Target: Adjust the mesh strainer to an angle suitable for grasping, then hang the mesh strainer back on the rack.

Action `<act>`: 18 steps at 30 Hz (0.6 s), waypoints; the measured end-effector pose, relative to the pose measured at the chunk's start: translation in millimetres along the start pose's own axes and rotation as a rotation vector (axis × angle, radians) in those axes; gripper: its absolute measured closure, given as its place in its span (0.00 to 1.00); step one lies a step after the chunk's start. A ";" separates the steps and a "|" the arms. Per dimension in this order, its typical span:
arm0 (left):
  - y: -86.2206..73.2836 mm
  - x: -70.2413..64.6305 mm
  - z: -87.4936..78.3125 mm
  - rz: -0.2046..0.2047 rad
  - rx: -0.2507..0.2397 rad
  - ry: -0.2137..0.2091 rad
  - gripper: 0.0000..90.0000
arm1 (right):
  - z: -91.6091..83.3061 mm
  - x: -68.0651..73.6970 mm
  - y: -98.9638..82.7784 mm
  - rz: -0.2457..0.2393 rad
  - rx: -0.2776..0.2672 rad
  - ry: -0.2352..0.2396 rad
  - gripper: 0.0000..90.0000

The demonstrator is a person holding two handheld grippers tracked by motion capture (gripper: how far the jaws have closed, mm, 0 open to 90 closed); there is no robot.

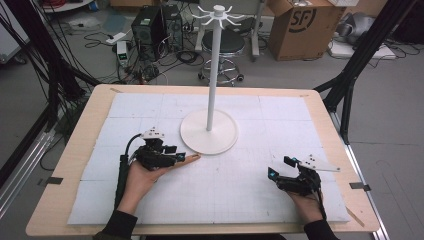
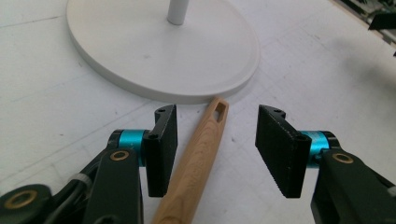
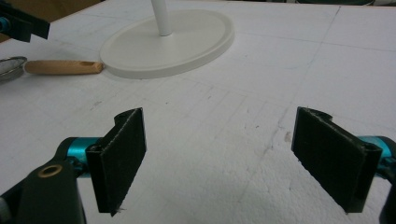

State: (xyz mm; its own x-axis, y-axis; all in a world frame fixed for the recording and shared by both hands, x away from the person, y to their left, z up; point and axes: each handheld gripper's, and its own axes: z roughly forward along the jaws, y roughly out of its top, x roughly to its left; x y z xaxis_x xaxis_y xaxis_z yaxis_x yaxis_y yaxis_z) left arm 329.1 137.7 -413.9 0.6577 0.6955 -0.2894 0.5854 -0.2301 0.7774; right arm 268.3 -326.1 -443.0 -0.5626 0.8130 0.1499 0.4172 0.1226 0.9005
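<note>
Left gripper view: left gripper approx half open, pads clear of light wooden handle lying on counter between jaws, nearer one pad. Beyond, handle tip nearly touches round white stand base. Risk: off-centre closing shoves handle sideways.

A white stand with a round base, a slim upright pole and a hooked crown is standing toward the far middle of a white gridded mat, which is covering a pale wooden table. Beyond the table, a black swivel stool is sitting on the grey floor, a cardboard box is resting to its right, and black computer towers with tangled cables are lying to its left.
</note>
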 end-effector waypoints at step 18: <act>-3.3 8.2 4.7 0.087 0.146 0.027 0.52 | -4.4 -0.5 -0.8 0.005 -0.006 -0.001 0.19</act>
State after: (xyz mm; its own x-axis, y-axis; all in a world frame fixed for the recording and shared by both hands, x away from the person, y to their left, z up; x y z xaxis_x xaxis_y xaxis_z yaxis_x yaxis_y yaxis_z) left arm 334.8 141.0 -421.5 0.6970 0.6863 -0.2077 0.5909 -0.3857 0.7086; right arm 265.1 -329.1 -441.9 -0.5601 0.8140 0.1537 0.4156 0.1157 0.9022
